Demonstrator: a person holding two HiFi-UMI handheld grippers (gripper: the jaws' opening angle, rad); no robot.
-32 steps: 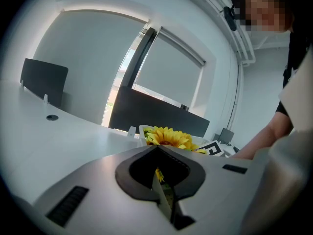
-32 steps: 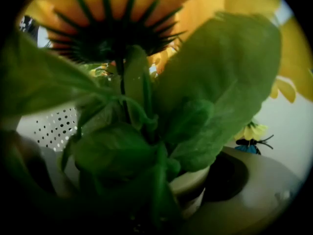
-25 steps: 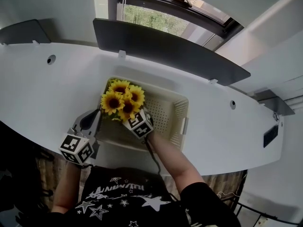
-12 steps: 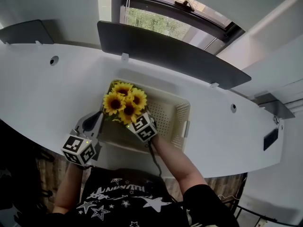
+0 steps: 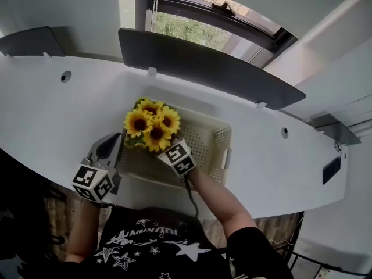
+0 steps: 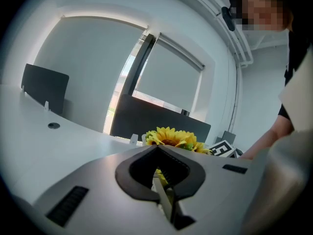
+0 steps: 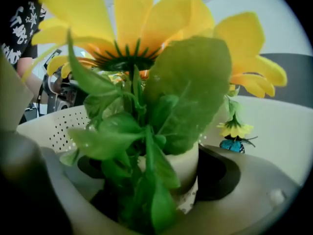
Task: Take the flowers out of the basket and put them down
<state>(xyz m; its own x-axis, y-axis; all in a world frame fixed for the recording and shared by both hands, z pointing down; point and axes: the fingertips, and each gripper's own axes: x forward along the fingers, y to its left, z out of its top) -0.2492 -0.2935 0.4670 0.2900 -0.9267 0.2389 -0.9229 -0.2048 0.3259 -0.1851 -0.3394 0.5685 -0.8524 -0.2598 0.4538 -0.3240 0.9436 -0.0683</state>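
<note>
Over white desk (image 5: pixel 46 109), right gripper's (image 7: pixel 166 180) jaws, just closing, clasp the flowers (image 5: pixel 151 127).

I count four sunflower heads (image 5: pixel 152 124), one cream basket (image 5: pixel 220 150), one pale pot (image 7: pixel 188 165), and one blue butterfly (image 7: pixel 232 145) at three o'clock.

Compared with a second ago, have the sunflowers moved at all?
Yes, slightly. Against the basket, the sunflowers have edged toward its far rim: the top bloom now covers the far left corner that showed above it before.
</note>
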